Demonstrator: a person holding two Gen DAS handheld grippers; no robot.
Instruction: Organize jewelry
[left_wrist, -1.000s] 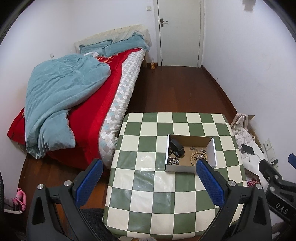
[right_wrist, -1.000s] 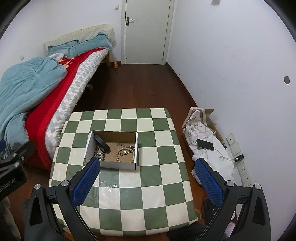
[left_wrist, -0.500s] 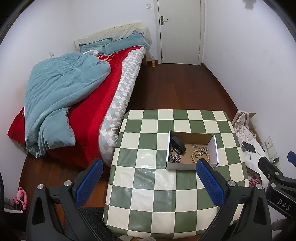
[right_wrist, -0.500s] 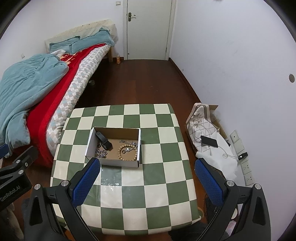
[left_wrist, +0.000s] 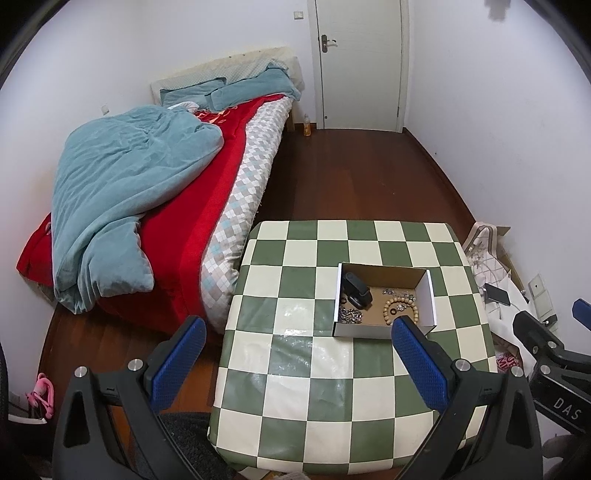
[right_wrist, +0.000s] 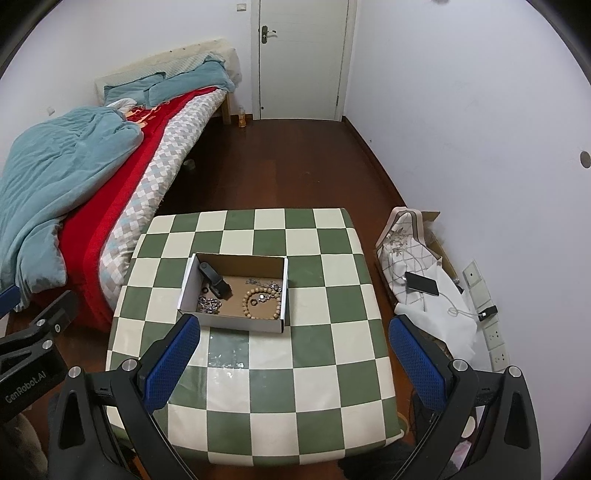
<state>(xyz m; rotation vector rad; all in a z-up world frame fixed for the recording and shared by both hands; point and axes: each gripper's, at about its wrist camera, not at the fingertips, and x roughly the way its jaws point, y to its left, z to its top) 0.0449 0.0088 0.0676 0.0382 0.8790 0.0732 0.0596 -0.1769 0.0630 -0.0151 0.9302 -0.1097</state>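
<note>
A shallow cardboard box (left_wrist: 430, 295) (right_wrist: 188, 280) sits on the green-and-white checkered table (left_wrist: 314, 387) (right_wrist: 325, 369). Inside lie a wooden bead bracelet (left_wrist: 400, 308) (right_wrist: 260, 304), a black clip-like item (left_wrist: 356, 290) (right_wrist: 214, 280), a silver chain pile (left_wrist: 349, 314) (right_wrist: 207, 304) and small silver pieces (right_wrist: 264, 284). My left gripper (left_wrist: 295, 354) is open and empty, held high above the table's near-left part. My right gripper (right_wrist: 295, 350) is open and empty, high above the table's near edge, the box ahead to its left.
A bed (left_wrist: 207, 192) with a red cover and teal duvet stands left of the table. A white bag (right_wrist: 410, 258), a phone (right_wrist: 421, 282) and wall sockets (right_wrist: 484, 295) lie on the right by the wall. A closed door (right_wrist: 303, 59) is at the far end.
Both grippers have risen and drawn back a little, so the table and box appear smaller and lower in view. Both stay open.
</note>
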